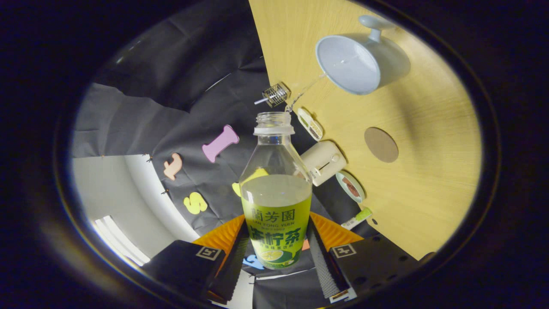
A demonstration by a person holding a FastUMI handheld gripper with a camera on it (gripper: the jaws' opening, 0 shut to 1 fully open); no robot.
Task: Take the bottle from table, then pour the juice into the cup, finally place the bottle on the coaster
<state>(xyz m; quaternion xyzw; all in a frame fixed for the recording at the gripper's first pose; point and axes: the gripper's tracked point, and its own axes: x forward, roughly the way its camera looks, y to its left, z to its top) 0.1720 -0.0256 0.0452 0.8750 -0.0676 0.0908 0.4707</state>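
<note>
The gripper (276,251) is closed on the bottle (276,189): both fingers press against its labelled lower body, one on each flank, with the bottle between them. The bottle is clear plastic with a yellow-green label, uncapped, white neck ring below the open mouth. Yellowish juice (276,189) fills it to just above the top of the label; the shoulder and neck are empty.

The whole view is rolled, so the wooden table (429,171) stands like a wall beside the bottle. The bottle mouth points toward the table's far edge.

A thin stream of liquid (306,90) runs from beside the mouth up to the rim of the cup (358,62). The cup is pale blue with a handle on its far side, its opening toward the camera, standing on the table well beyond the fingers.

The coaster (381,144), a round brown disc, lies flat on the table between the cup and the gripper, apart from both.

Along the table's edge by the bottle: a cream box-like appliance (324,162) just beside the bottle's shoulder, a small round tin (351,186) nearer the fingers, an oval dish (309,123) near the neck, a wire-mesh object (275,95) just past the mouth.
</note>
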